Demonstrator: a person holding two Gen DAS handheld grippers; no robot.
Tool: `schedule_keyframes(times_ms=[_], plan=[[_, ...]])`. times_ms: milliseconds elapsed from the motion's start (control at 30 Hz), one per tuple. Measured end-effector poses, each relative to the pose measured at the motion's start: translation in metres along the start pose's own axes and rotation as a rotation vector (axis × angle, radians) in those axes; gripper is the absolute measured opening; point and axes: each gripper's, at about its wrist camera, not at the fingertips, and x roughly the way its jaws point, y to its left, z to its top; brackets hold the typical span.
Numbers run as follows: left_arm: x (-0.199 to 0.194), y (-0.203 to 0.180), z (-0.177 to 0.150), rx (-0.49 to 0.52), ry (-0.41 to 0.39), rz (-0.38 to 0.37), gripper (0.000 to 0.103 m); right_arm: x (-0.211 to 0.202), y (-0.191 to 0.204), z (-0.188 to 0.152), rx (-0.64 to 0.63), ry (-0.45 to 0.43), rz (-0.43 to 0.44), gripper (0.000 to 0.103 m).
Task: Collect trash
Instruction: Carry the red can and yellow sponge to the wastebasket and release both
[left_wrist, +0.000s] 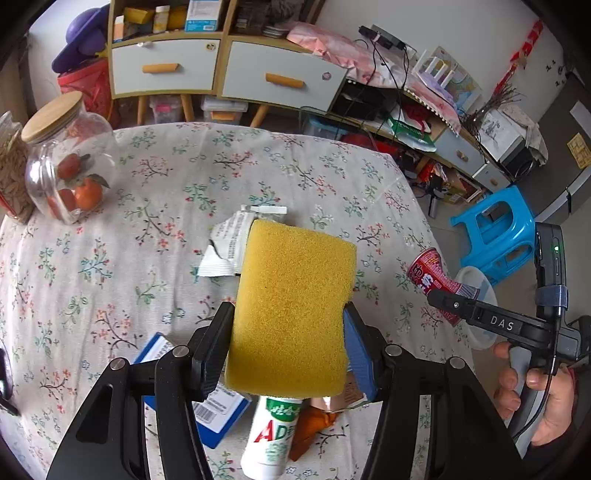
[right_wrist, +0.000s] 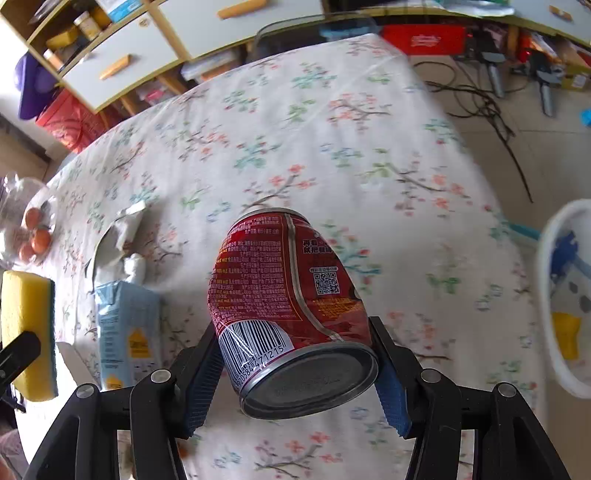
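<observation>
My left gripper (left_wrist: 290, 325) is shut on a yellow sponge (left_wrist: 293, 306) and holds it above the floral tablecloth (left_wrist: 147, 258). My right gripper (right_wrist: 295, 339) is shut on a red drink can (right_wrist: 284, 295), held above the table's right side; the can also shows in the left wrist view (left_wrist: 434, 277). The sponge appears at the left edge of the right wrist view (right_wrist: 26, 332). On the table lie a torn white wrapper (left_wrist: 225, 247), a white bottle (left_wrist: 273, 435), an orange wrapper (left_wrist: 310, 424) and a blue carton (right_wrist: 125, 325).
A white bin (right_wrist: 565, 295) stands off the table's right edge with items inside. A glass jar with fruit (left_wrist: 70, 162) stands at the table's far left. A blue stool (left_wrist: 498, 229) and cabinets (left_wrist: 229, 66) lie beyond the table.
</observation>
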Motion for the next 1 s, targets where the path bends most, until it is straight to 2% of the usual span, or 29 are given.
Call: schedule_keyframes(times_ms=[333, 600, 900, 1000], plan=[[0.02, -0.049, -0.003, 0.063, 0.022, -0.03, 0.06, -0.023, -0.073, -0.005, 0.08, -0.02, -0.067, 0.064], [0.043, -0.091, -0.009, 0.131, 0.056, -0.05, 0.06, -0.046, -0.16, -0.016, 0.214, -0.037, -0.135, 0.064], [0.07, -0.15, -0.022, 0.18, 0.117, -0.119, 0.06, -0.059, -0.228, -0.024, 0.324, -0.048, -0.196, 0.064], [0.079, -0.172, -0.024, 0.226, 0.127, -0.116, 0.06, -0.061, -0.242, -0.025, 0.351, -0.054, -0.185, 0.07]])
